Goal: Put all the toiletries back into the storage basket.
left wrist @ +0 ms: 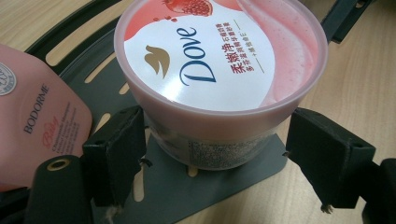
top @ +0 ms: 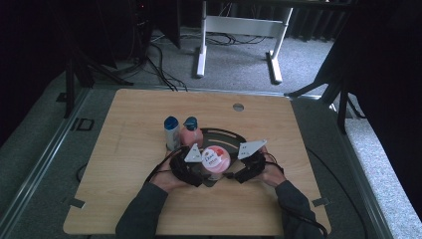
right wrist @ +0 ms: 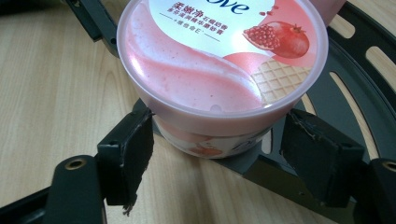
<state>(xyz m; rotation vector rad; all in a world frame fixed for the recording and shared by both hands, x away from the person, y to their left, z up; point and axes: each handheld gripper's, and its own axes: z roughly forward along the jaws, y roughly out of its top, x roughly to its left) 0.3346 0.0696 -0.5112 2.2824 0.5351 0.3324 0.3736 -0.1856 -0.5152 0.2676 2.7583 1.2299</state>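
Note:
A pink Dove tub [top: 215, 158] with a white and pink lid stands on the near tip of a dark grey slotted tray [top: 226, 134]. My left gripper [top: 193, 170] comes at it from the left and my right gripper [top: 243, 170] from the right. In the left gripper view the tub [left wrist: 219, 70] sits between the open jaws of the left gripper [left wrist: 219, 158]; the left jaw is at its side and a gap shows at the right jaw. In the right gripper view the right gripper [right wrist: 222, 154] straddles the tub [right wrist: 219, 65] the same way, open.
A pink bottle with a blue cap [top: 191, 133] and a white bottle with a blue cap [top: 172, 133] stand at the tray's left, just behind my left gripper. The pink bottle [left wrist: 37, 126] is close to the left jaw. Bare wooden tabletop [top: 278, 199] surrounds the tray.

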